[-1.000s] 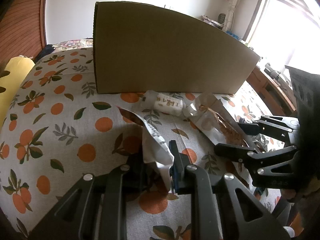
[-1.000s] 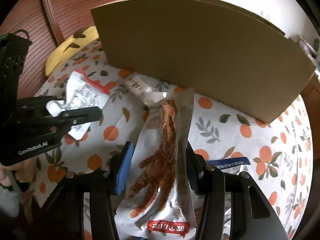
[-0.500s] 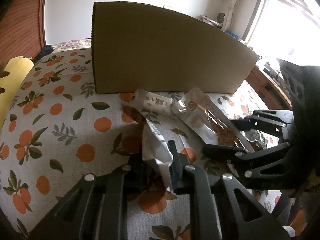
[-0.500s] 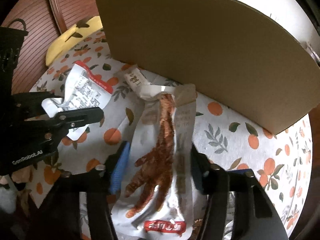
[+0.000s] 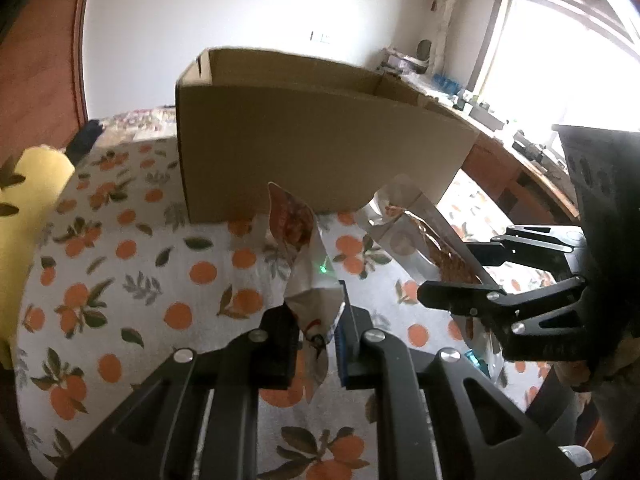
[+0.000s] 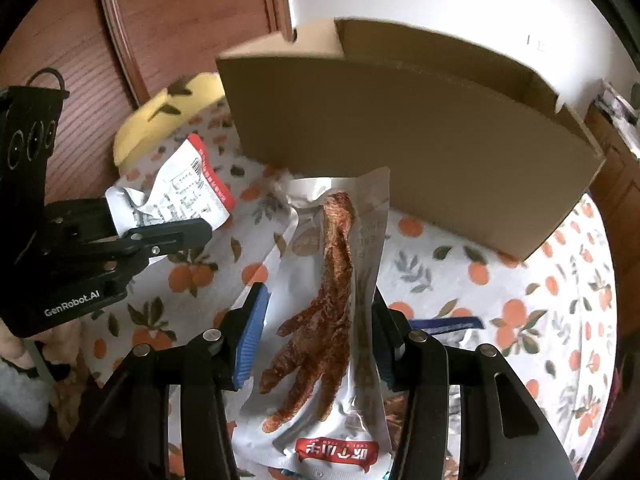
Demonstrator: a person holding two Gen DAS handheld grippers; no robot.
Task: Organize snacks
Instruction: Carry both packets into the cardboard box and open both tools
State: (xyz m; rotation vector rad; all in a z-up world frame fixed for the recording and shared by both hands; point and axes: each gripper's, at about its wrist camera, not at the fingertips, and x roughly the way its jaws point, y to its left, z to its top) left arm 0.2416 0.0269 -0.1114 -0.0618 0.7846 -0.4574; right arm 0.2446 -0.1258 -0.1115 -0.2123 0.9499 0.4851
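Both tongs have risen since a second ago, lifting their packets clear of the cloth, and the top rim and inner walls of the cardboard box now show where only its front face did before.

Farthest left lies a yellow cushion at the edge of the orange-print tablecloth that covers the desk, just in front of the wooden door. Next come the left tongs, closed tight on a crumpled silver-and-red snack packet; the packet stands up from the jaws, its red-printed top end level with the lower part of the box's front wall. From the other side the same packet shows a white back with a red stripe and a barcode.

Right of it, the right tongs grip a long clear-and-silver chicken-foot packet by its two side edges, jaws fairly wide, the packet's width filling the gap. Its far end points toward the box, short of the front wall and held above the cloth. Under the right tongs a blue packet lies flat on the desk. The box stands open-topped behind everything.
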